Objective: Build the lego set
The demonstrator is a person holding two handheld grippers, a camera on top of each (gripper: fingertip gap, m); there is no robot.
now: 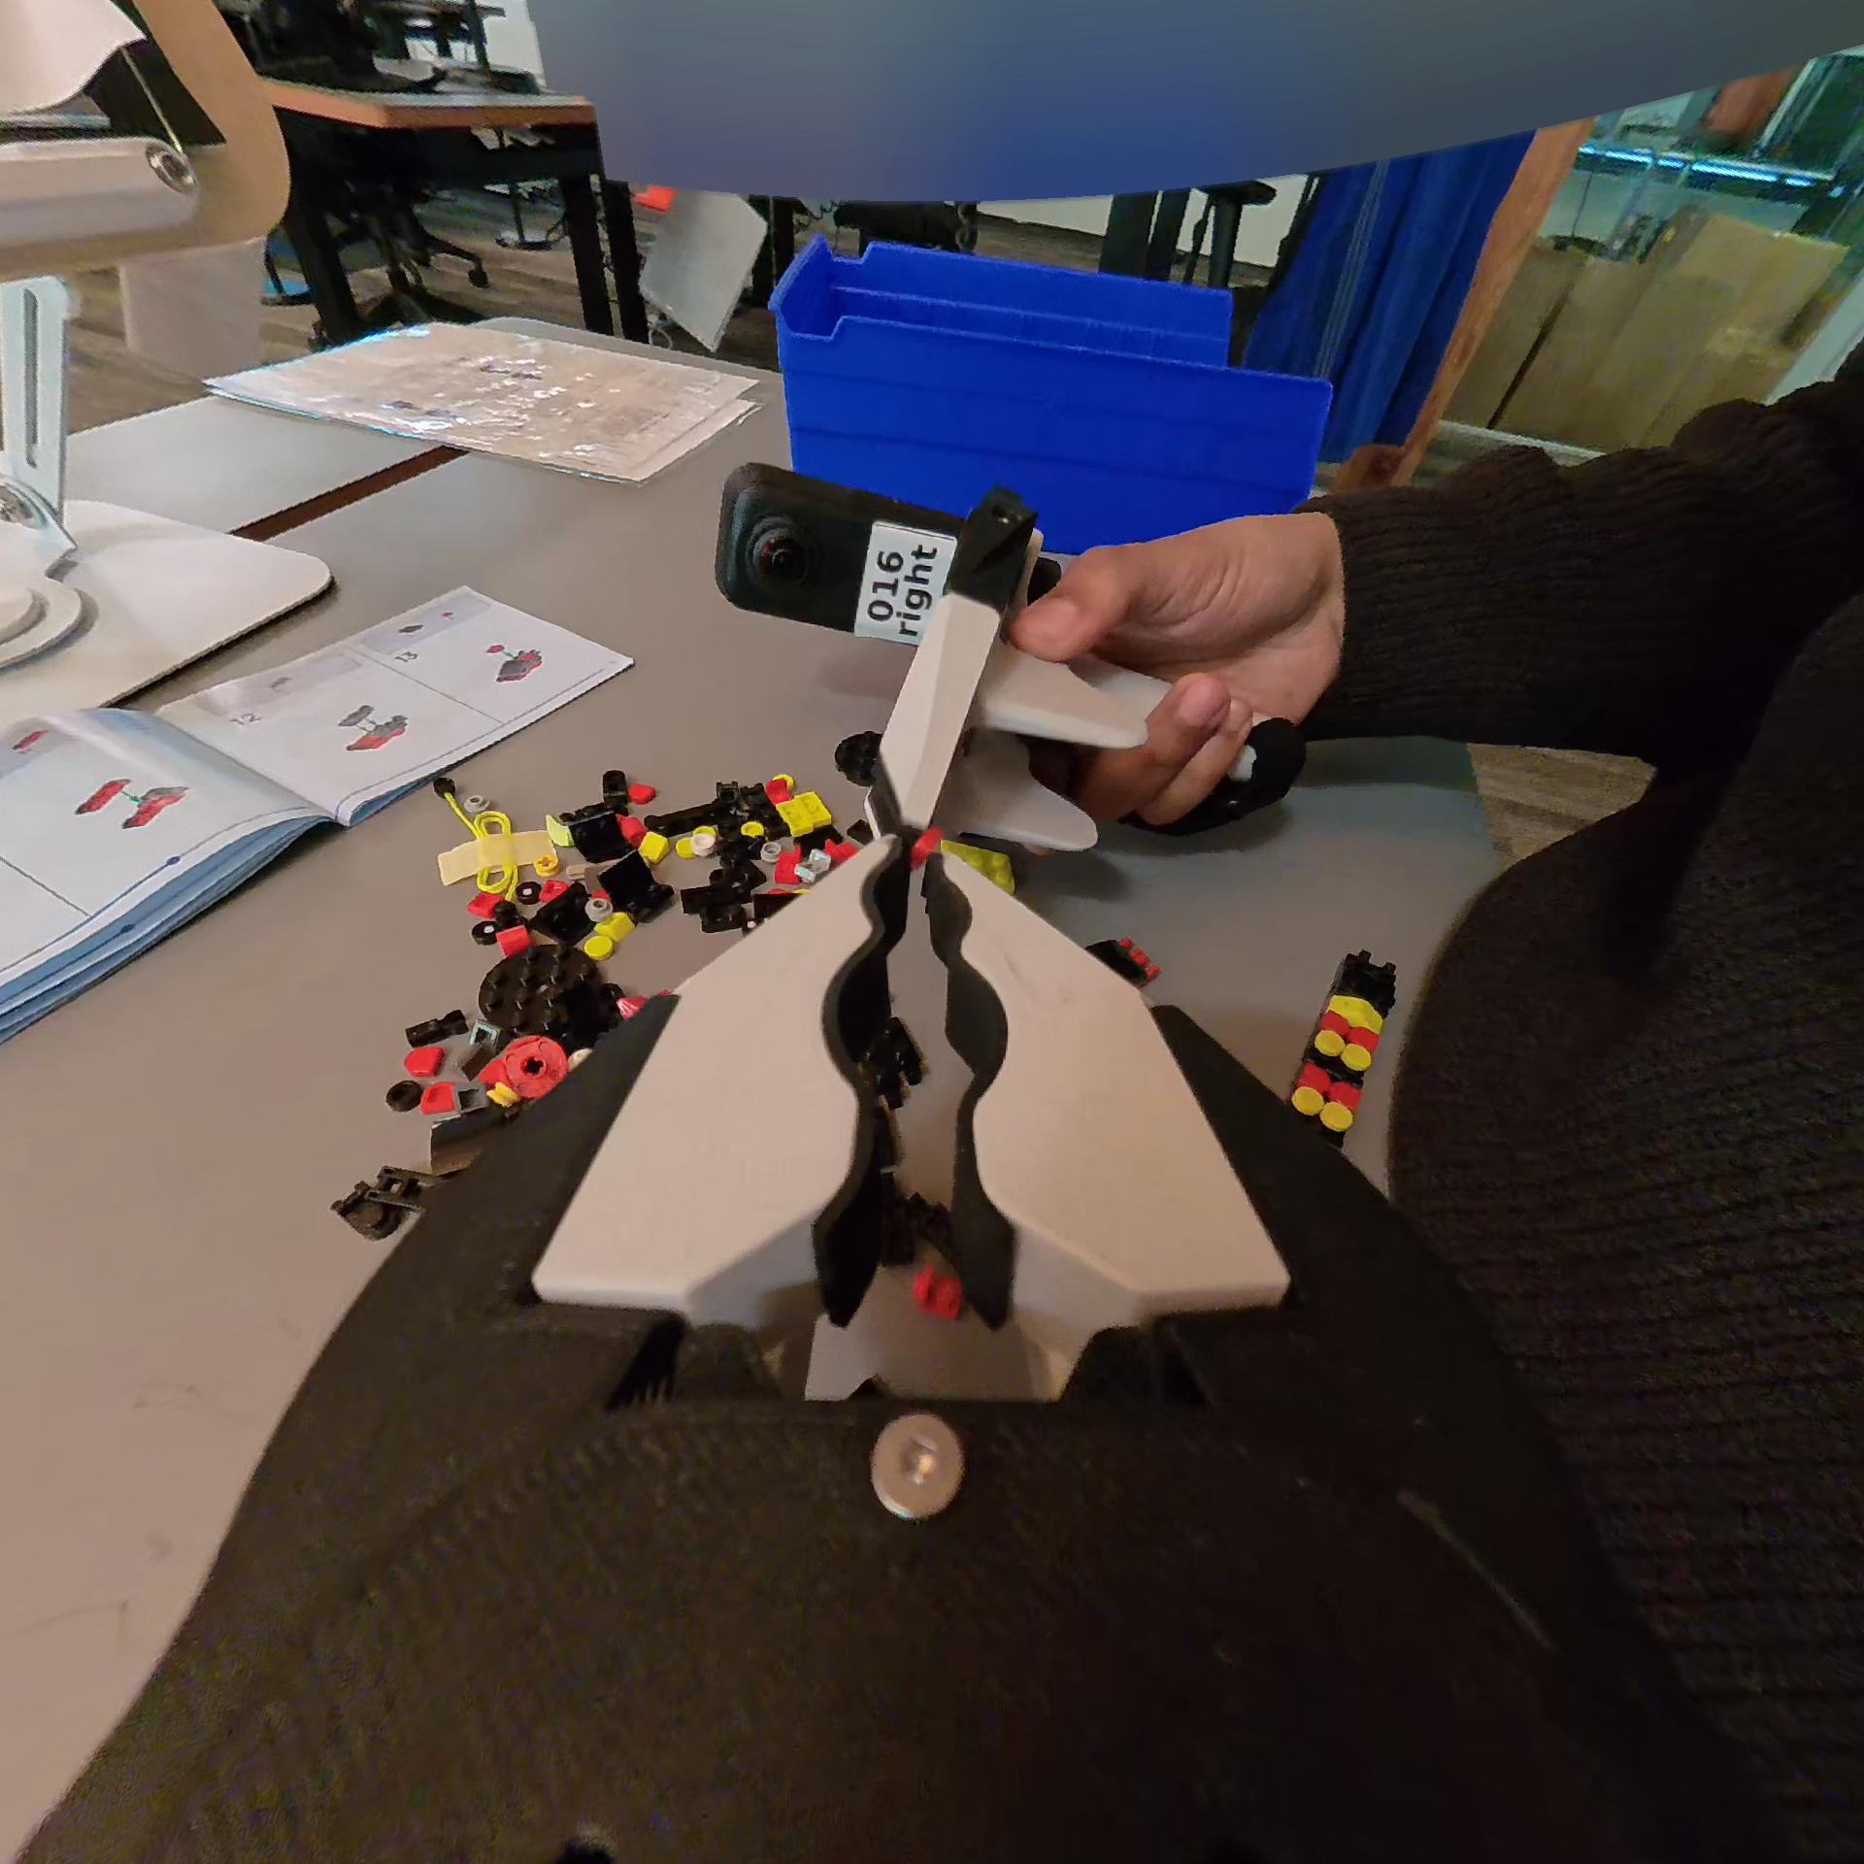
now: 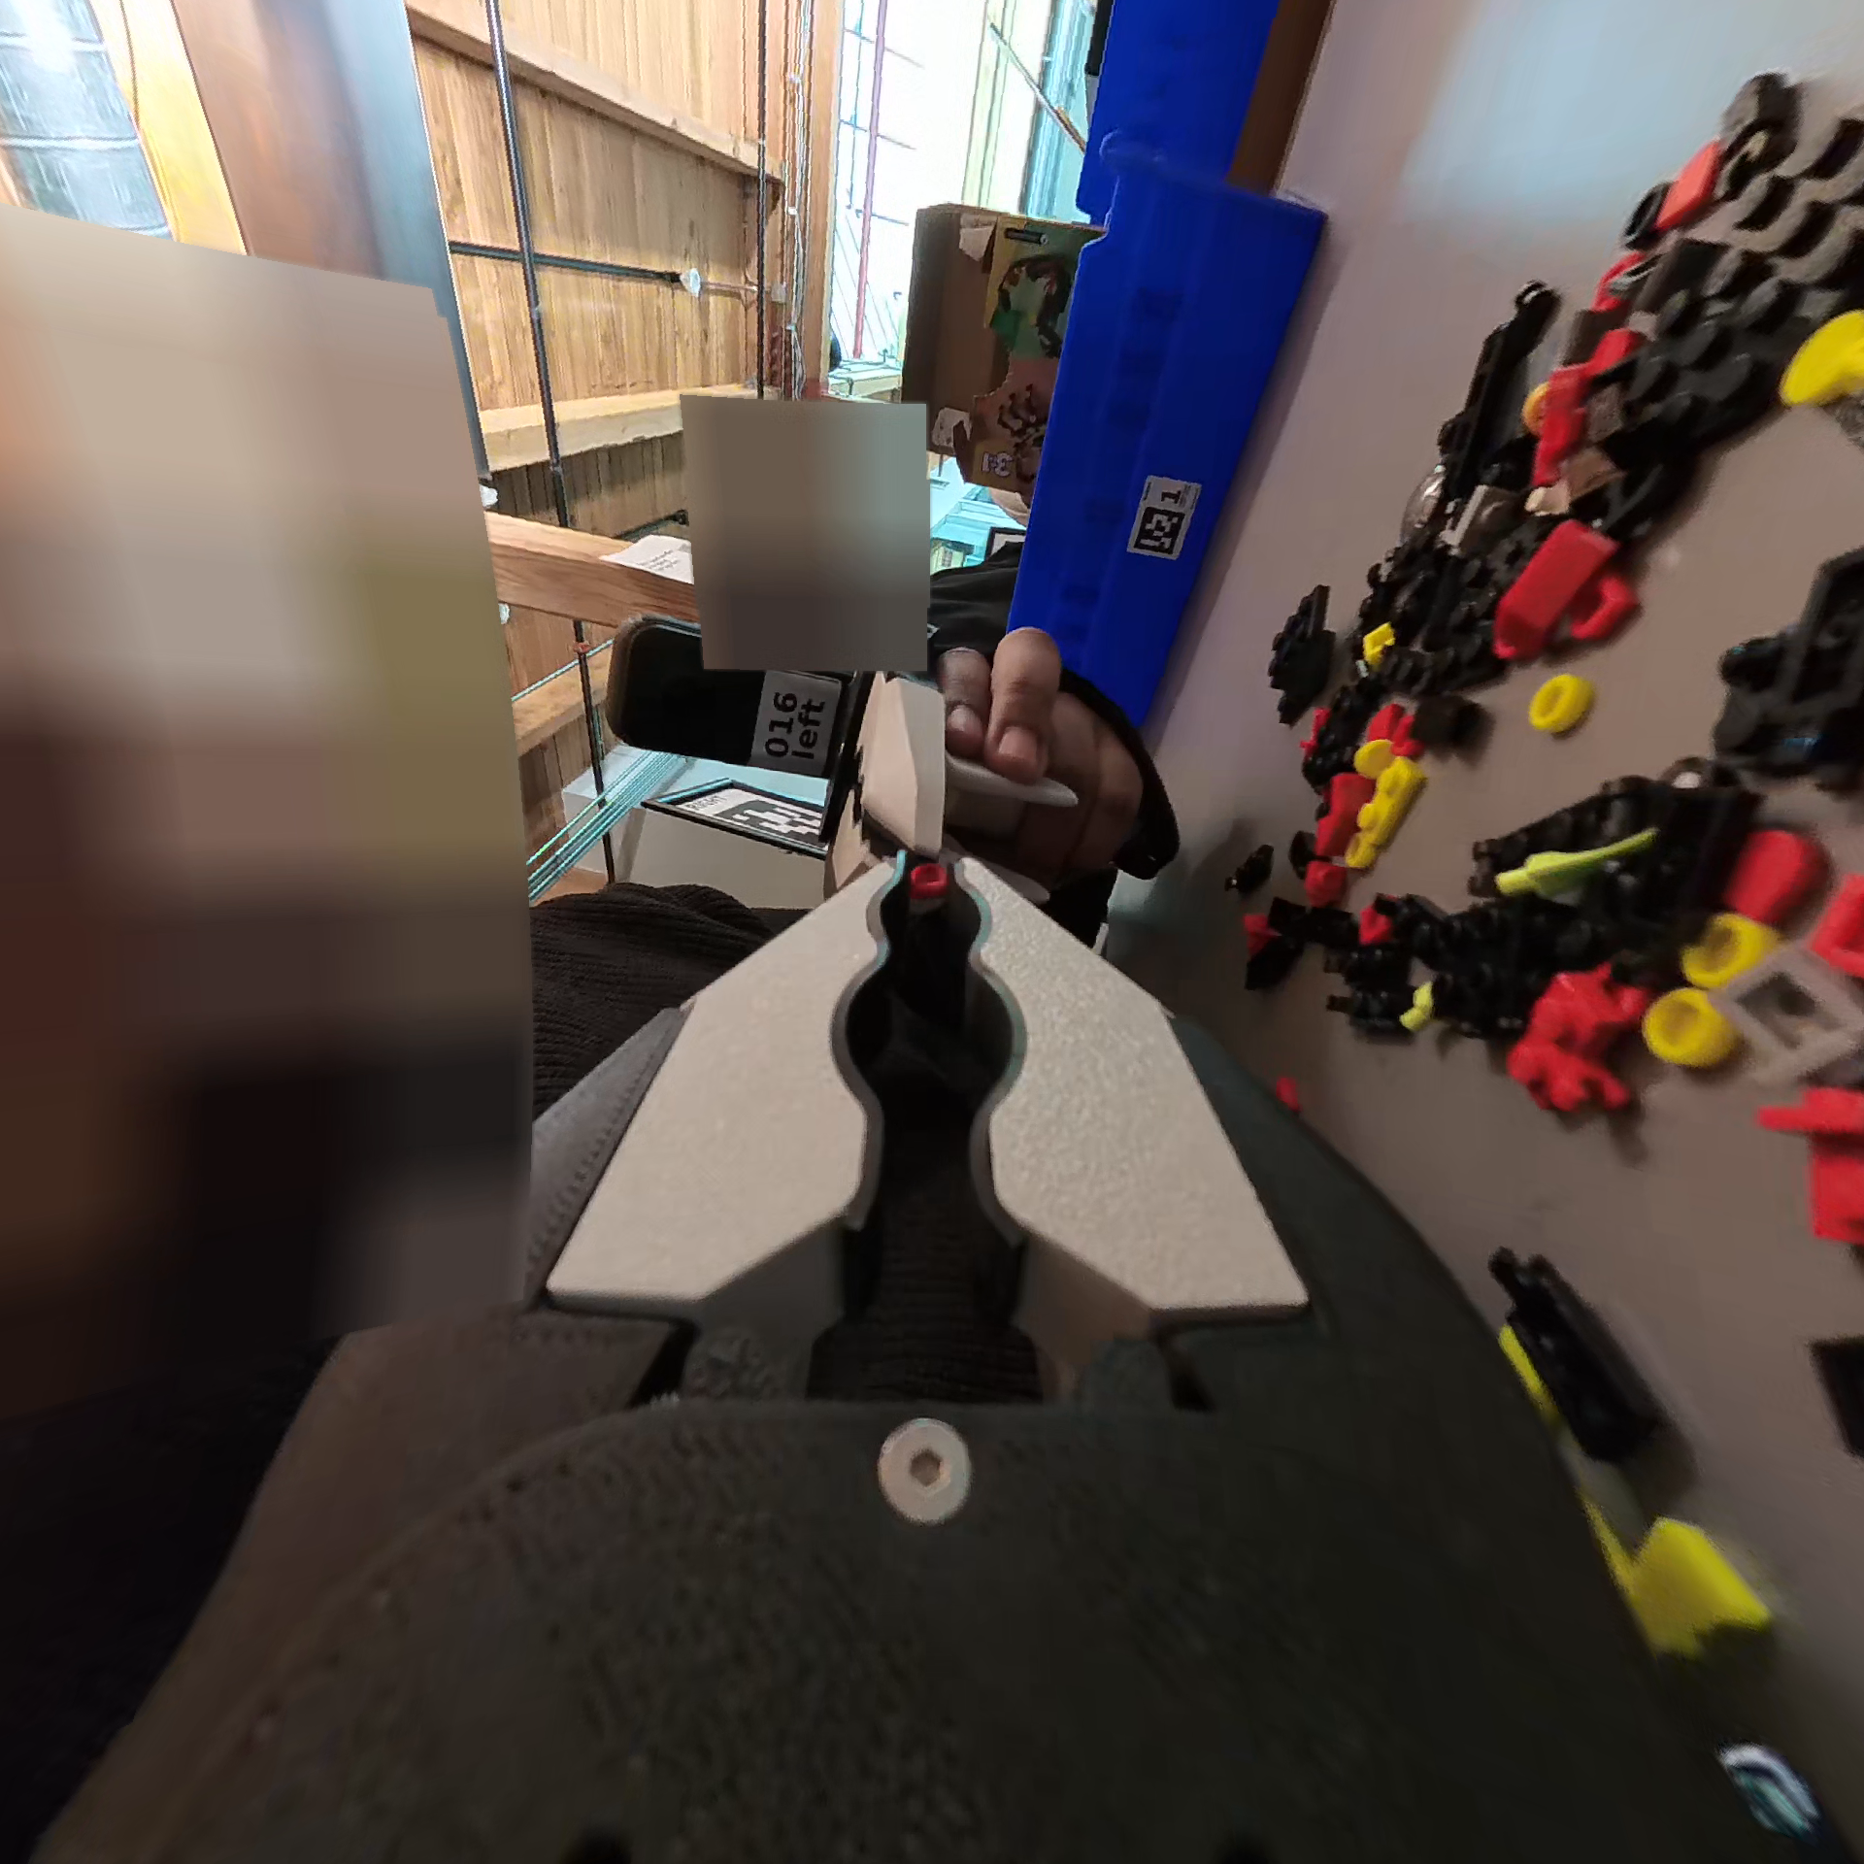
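A small red piece (image 2: pixel 926 880) is seen pinched at the very tips of the right gripper (image 2: pixel 928 888), whose jaws are drawn nearly together around it. The left gripper (image 1: pixel 913 857) is brought tip to tip against it above the desk (image 1: pixel 252 1311); its jaws are also almost closed, but whether anything is held between them cannot be told, since only a narrow dark gap and the red piece (image 1: pixel 925 845) at the meeting point are shown. The step in hand is judged to be a hand-over or a fine re-seating of this one small part between the two tools, rather than a fitting onto the model. The loose bricks (image 1: pixel 646 908), in black, red and yellow, are spread over the middle of the desk, and a partly built strip (image 1: pixel 1342 1049) of black, red and yellow studs is laid apart from them toward the person's side. An open instruction booklet (image 1: pixel 252 767) is lying beyond the pile, and a blue bin (image 1: pixel 1049 403) is standing at the far edge. For the next move, careful alignment of the two tips would be called for, with one grip eased only once the other is secure, as so small a part could easily be dropped among the bricks below.
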